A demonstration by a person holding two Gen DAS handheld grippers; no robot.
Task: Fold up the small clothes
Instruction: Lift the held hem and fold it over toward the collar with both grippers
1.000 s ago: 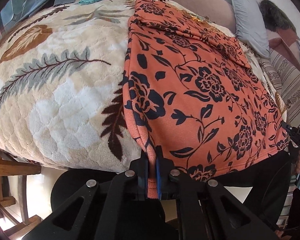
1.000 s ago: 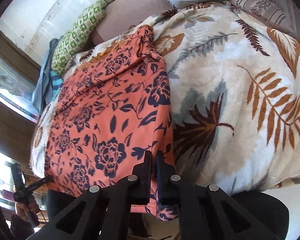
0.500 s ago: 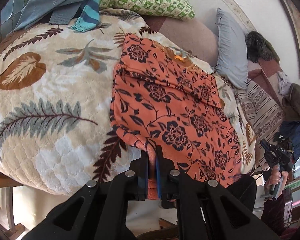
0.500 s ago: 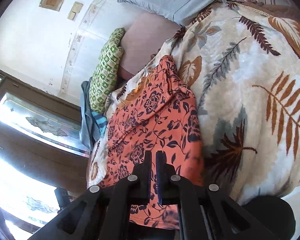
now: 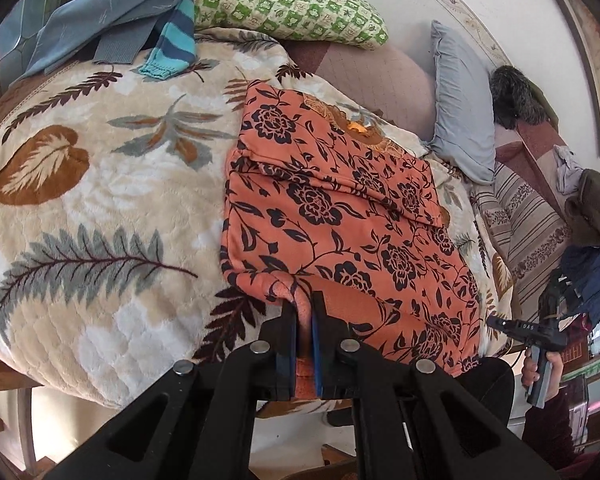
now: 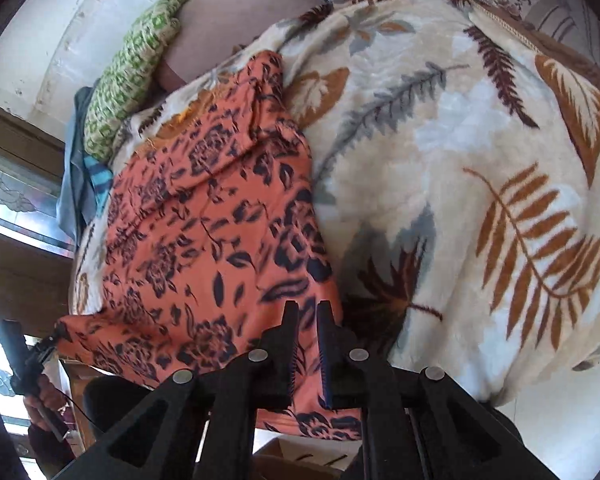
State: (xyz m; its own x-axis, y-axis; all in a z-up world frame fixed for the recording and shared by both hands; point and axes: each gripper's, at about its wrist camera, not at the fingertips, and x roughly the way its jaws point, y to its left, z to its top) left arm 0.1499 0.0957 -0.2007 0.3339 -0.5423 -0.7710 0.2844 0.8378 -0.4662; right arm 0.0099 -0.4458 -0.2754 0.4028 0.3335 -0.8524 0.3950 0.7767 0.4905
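Since a second ago both tools have lifted the near hem of the orange floral garment [image 5: 340,216] up off the edge of the bed and begun carrying it inward, so more of the leaf-print blanket [image 5: 92,208] and the pillows behind now show in the left view. Left tool [image 5: 303,312] is clamped narrow on a bunched corner of the hem, with plain orange lining showing beside it. Right tool [image 6: 308,320] pinches the opposite hem corner, cloth running between its fingers and hanging below them. Holding the two bottom corners at once keeps the edge taut and level, which I judge is meant to bring the hem over toward the neckline for a halving fold. The garment itself lies spread on the blanket, its upper part already creased across. In the left view the right tool's body carries small white lettering that seems to read "DAS"; nothing else is legible. A green checked pillow [image 5: 288,8] lies beyond.
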